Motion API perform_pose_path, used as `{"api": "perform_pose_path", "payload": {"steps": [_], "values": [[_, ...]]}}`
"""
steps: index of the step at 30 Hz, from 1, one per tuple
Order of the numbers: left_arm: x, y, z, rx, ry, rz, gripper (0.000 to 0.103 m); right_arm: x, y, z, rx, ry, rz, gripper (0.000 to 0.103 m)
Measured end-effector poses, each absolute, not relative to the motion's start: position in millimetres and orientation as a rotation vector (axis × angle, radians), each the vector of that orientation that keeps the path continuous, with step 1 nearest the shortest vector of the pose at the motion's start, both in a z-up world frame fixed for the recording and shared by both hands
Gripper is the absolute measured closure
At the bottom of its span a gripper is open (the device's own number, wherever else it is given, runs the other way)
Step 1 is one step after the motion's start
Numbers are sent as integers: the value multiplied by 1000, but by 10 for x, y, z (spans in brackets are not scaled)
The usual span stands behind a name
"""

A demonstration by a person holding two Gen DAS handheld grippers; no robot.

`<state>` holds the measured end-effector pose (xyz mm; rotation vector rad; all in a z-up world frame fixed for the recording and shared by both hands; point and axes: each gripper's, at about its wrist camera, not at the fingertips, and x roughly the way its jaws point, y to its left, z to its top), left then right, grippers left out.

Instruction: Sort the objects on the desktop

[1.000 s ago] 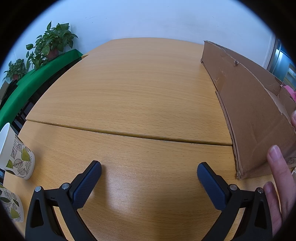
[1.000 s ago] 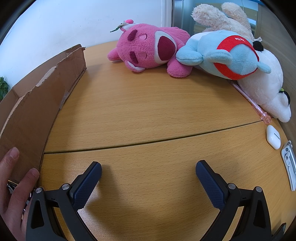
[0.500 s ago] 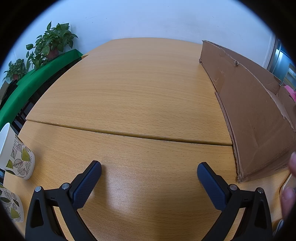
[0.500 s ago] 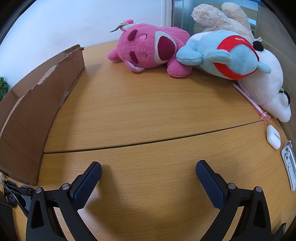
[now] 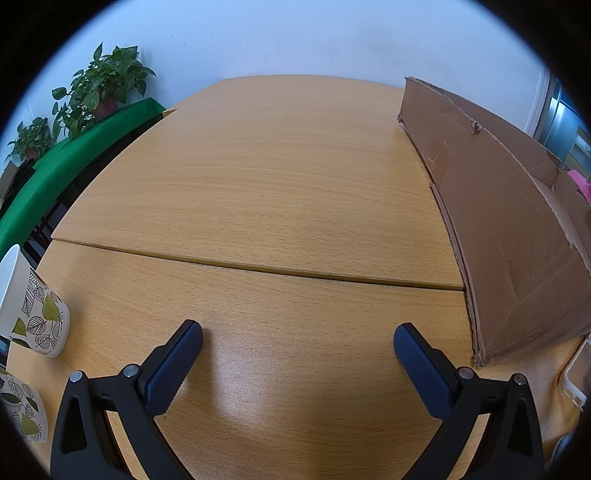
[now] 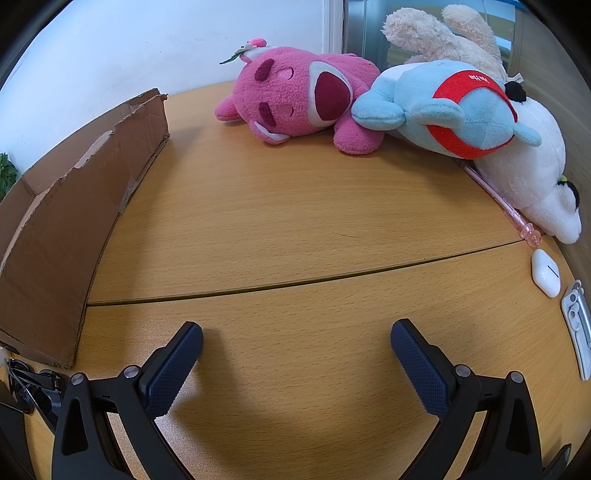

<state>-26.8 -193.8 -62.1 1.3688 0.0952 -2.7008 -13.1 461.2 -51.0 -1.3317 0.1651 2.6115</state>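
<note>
- Wood-grain laminate covers the worktop point(image 5: 280, 192), with a seam running across it ahead of both grippers; nothing lies between either pair of fingers.
- Left gripper point(image 5: 297, 341): fingers spread wide apart, holding nothing, low over bare worktop; a brown cardboard box point(image 5: 509, 236) with torn upper edges stands to its right, its near corner just beyond the right finger.
- At the left edge of that view, two paper cups printed with leaves, one point(image 5: 33, 306) lying on its side, the other point(image 5: 22, 410) nearer and partly cut off; a white object point(image 5: 576, 373) shows at the far right edge, too cropped to identify.
- Potted plants point(image 5: 103, 88) sit on a green-covered surface point(image 5: 55, 173) beyond the worktop.
- Right gripper point(image 6: 295, 339): fingers likewise wide apart and empty; the same box point(image 6: 70, 221) stands to its left.
- Far side of the worktop: a pink plush point(image 6: 299, 99) lies against a blue plush with a red band point(image 6: 447, 114), which rests on a white plush point(image 6: 532, 177); a cream plush point(image 6: 439, 33) is behind them.
- A pink pen point(image 6: 506, 203) lies beside the white plush; near its tip sits a white earbud case point(image 6: 546, 272); a white clip-like item point(image 6: 578, 328) lies nearer, at the right edge.
- A dark object point(image 6: 29, 384) sits by the box's near corner, unclear what.
</note>
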Motion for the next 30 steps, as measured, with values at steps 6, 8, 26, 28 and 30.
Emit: {"api": "perform_pose_path", "payload": {"steps": [6,8,26,28,30], "values": [[-268,-1938,-620,1369,95,-2701,0,-129,4613,-509,-1332,165,2611,0],[-268,-1938,-622,1369,95,-2701,0,-130,4613,-509,-1332,166,2611,0],[-240,-1915,-614,1367,93,-2702,0,-123,4614,-500,-1331,165,2611,0],[-240,-1915,-614,1367,93,-2702,0,-121,4614,-499,-1331,166,2611,0],[-240,-1915,-614,1367,93,-2702,0,-119,4614,-493,-1331,166,2610,0]]}}
